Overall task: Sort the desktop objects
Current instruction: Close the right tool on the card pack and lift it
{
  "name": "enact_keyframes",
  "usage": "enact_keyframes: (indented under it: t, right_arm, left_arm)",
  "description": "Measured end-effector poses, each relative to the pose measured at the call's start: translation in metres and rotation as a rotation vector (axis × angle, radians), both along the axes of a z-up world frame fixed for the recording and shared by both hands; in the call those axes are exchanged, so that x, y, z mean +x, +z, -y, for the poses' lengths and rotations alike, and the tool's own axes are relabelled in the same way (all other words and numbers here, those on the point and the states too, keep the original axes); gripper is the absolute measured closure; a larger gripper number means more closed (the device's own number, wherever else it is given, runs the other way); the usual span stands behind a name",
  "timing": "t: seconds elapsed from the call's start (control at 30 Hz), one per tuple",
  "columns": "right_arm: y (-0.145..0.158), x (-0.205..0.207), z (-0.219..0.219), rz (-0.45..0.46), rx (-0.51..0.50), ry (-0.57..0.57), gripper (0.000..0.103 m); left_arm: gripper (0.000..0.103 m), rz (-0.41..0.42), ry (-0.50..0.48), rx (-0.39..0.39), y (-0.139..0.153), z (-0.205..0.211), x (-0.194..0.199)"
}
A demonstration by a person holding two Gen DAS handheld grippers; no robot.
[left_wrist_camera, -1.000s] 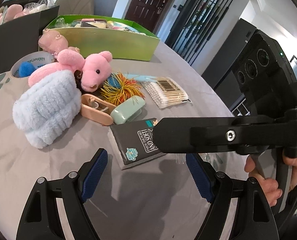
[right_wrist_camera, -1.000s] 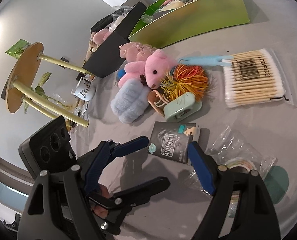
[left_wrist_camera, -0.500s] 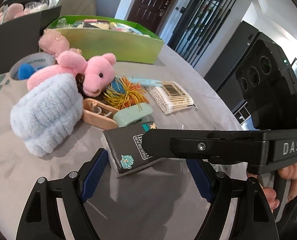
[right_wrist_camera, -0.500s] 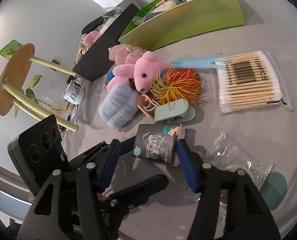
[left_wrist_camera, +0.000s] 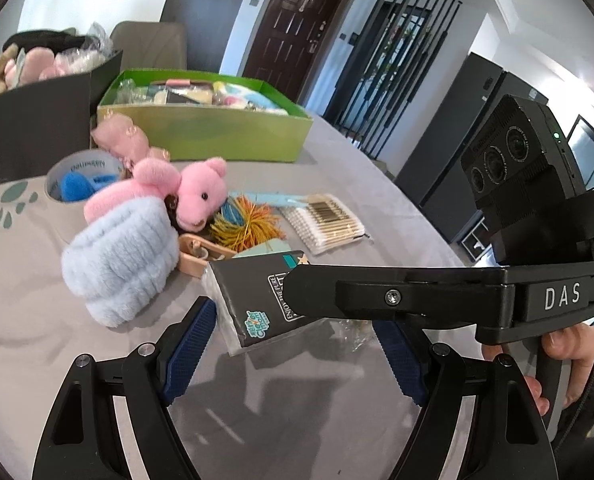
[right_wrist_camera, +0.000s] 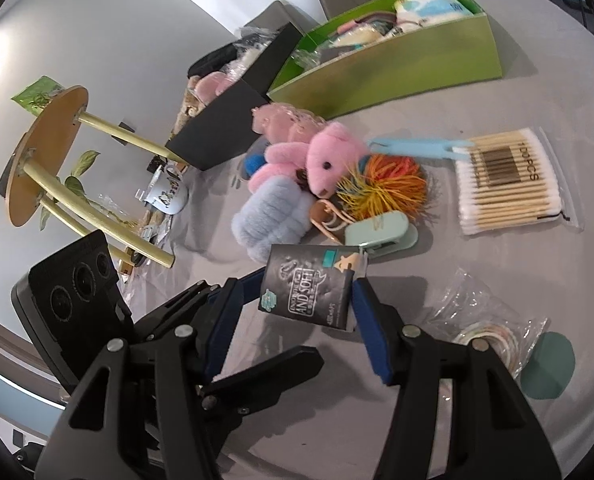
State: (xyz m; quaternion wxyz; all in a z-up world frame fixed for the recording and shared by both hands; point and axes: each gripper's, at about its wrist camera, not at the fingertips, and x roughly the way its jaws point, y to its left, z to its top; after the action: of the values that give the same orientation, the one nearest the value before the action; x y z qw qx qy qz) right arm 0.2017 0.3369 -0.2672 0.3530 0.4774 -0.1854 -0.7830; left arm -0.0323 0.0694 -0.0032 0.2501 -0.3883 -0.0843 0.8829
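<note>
the grey table (right_wrist_camera: 477, 92) carries a green box (right_wrist_camera: 413, 60) at its far edge and a black box (right_wrist_camera: 225, 128) beside it. in the middle lie a blue fluffy cloth (right_wrist_camera: 271, 220), a pink plush pig (right_wrist_camera: 321, 160), a pack of cotton swabs (right_wrist_camera: 509, 184), a stringy rubber ball (right_wrist_camera: 385, 188) and a mint clip (right_wrist_camera: 381, 232). the right gripper (right_wrist_camera: 297, 312) clamps the black tissue pack (right_wrist_camera: 313, 288) by its sides, lifted off the table near the front edge. the left gripper (left_wrist_camera: 297, 348) hovers wide apart just beneath, holding nothing.
</note>
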Motion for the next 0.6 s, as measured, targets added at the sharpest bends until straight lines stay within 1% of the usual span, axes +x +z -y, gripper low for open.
enact_keyframes:
  t: [0.37,0.6]
  right_arm:
    - [0.032,0.006,0.004,-0.069,-0.030,0.007,0.046]
    - [0.046,0.001,0.009,-0.100,-0.039,0.011,0.045]
  left_arm:
    - [0.022,-0.065,0.008,-0.002,0.027,0.005,-0.001]
    - [0.022,-0.095,0.017,-0.010,0.038,0.009,-0.006]
